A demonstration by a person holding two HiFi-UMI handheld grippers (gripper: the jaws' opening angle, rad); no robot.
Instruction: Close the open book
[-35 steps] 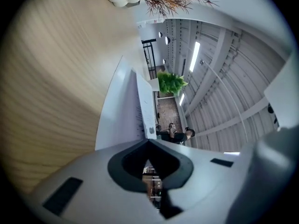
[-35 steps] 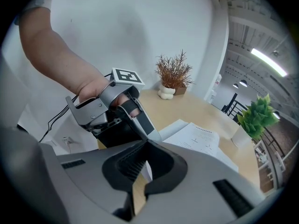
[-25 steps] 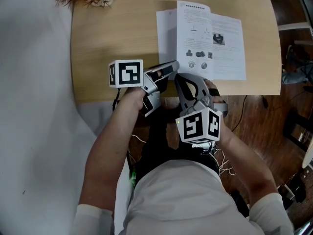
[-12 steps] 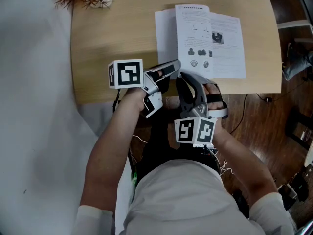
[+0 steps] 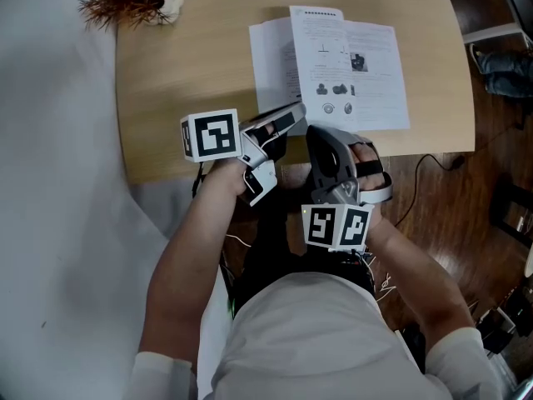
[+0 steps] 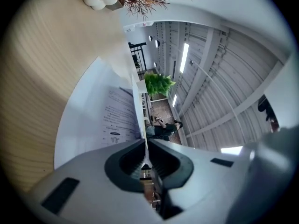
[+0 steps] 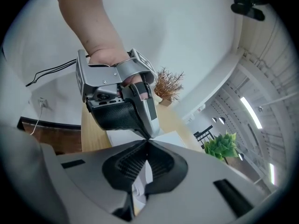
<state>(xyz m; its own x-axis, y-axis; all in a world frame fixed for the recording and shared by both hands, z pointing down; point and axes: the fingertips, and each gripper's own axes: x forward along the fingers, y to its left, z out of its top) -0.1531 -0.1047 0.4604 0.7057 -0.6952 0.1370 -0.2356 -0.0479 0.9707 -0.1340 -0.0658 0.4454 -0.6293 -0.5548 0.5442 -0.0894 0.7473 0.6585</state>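
Lying open and face up near the front edge of the tabletop (image 5: 183, 73), the book (image 5: 354, 65) is waiting untouched, so the closing is not yet beginning. The left gripper (image 5: 293, 113) and right gripper (image 5: 316, 133) are hovering just beside it, jaws pressed together on nothing. The pages are hiding its cover, and the print is showing too small to read.
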